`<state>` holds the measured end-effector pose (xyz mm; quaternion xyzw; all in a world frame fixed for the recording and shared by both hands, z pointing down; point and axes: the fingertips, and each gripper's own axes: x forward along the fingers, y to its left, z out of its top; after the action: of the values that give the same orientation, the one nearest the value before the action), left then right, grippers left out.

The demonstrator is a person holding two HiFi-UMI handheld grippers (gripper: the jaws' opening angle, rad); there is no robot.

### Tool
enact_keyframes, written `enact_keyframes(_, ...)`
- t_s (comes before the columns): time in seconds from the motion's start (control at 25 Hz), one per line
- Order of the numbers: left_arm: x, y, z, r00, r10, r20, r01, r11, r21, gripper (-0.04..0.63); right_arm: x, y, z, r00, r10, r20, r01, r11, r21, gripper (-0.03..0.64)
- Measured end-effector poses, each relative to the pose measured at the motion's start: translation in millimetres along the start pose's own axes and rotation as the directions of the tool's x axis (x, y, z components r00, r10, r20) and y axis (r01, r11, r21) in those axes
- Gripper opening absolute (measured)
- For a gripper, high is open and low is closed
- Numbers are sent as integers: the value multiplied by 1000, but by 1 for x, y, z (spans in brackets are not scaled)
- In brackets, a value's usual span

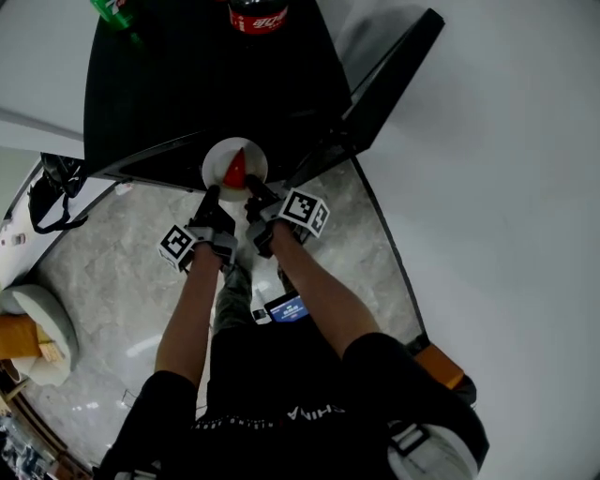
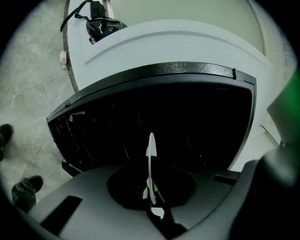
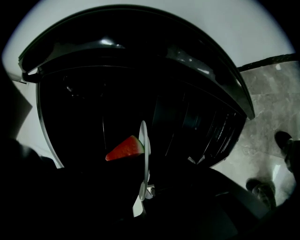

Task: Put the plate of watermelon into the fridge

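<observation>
A white plate point(image 1: 234, 167) carries a red watermelon wedge point(image 1: 235, 170) and is held level at the front edge of the small black fridge point(image 1: 187, 84). My left gripper point(image 1: 212, 195) is shut on the plate's near left rim, and my right gripper point(image 1: 253, 191) is shut on its near right rim. In the left gripper view the plate point(image 2: 151, 166) shows edge-on between the jaws of the left gripper point(image 2: 153, 206), with the dark fridge interior point(image 2: 178, 122) behind it. The right gripper view shows the plate point(image 3: 144, 154) edge-on with the wedge point(image 3: 125, 148) on its left side.
The fridge door point(image 1: 386, 82) stands open to the right, against a white wall. A green bottle point(image 1: 116, 13) and a cola bottle point(image 1: 258, 14) stand on the fridge top. A black bag point(image 1: 49, 195) and a round cushion point(image 1: 39, 323) lie at the left on the marble floor.
</observation>
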<state>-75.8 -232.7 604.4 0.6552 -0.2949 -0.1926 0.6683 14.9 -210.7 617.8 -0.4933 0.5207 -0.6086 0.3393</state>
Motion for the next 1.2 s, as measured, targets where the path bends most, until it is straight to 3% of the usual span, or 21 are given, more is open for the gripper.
enact_keyframes(0.32, 32, 50, 24, 996, -2, 91, 3, 1000, -8, 23, 47, -37, 15, 1000, -22, -6, 21, 995, -102, 31)
enact_keyframes(0.76, 68, 81, 46, 991, 43, 127, -46, 999, 25, 25, 87, -65, 31, 990, -137, -20, 126, 951, -284, 32)
enact_keyframes(0.92, 73, 84, 51, 991, 71, 114, -83, 991, 103, 25, 93, -68, 32, 986, -168, -24, 150, 931, -334, 38)
enact_keyframes(1.08, 76, 87, 51, 988, 131, 76, -144, 971, 190, 25, 95, -68, 35, 979, -201, -22, 178, 908, -380, 44)
enact_keyframes(1.2, 69, 83, 48, 986, 161, 49, -168, 955, 246, 26, 94, -69, 34, 977, -211, -15, 191, 909, -370, 46)
